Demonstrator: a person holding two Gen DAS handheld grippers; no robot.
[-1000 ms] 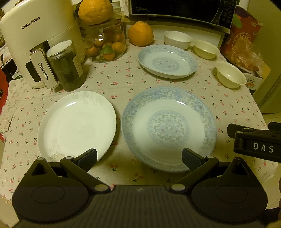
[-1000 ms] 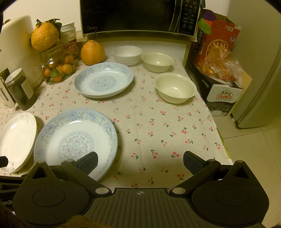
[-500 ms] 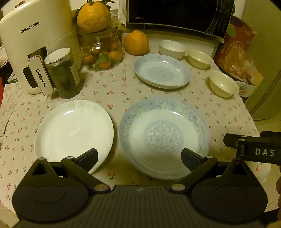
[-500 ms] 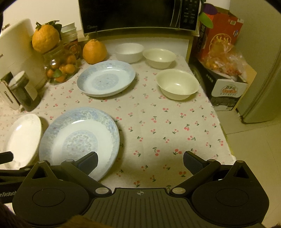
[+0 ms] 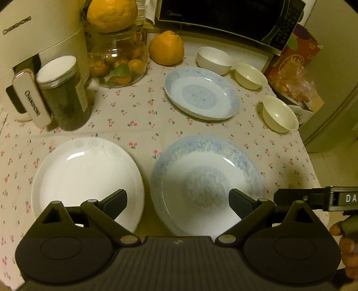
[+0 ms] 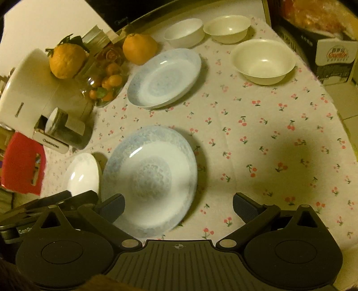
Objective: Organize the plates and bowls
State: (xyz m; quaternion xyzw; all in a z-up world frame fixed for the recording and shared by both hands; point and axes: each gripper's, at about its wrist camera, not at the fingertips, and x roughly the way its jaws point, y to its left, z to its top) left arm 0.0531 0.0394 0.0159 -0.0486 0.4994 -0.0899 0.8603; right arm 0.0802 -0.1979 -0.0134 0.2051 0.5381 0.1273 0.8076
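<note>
While both grippers' fingers hang spread and empty, three plates (image 5: 202, 93) and three bowls (image 5: 279, 116) sit out.

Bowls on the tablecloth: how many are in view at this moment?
3. A white bowl at the back by the lone orange, a cream bowl beside it, and a larger cream bowl nearer, on the right. All stand apart, none stacked; none looks hidden.

The near rim of the large blue-patterned ceramic plate (image 5: 208, 179) is hidden behind the left tongs' (image 5: 177, 202) black body, and its pattern is smeared by blur. The plain white plate (image 6: 83, 173) is partly covered in the right wrist view. The black microwave (image 5: 223, 18) is cut off by the top edge.
</note>
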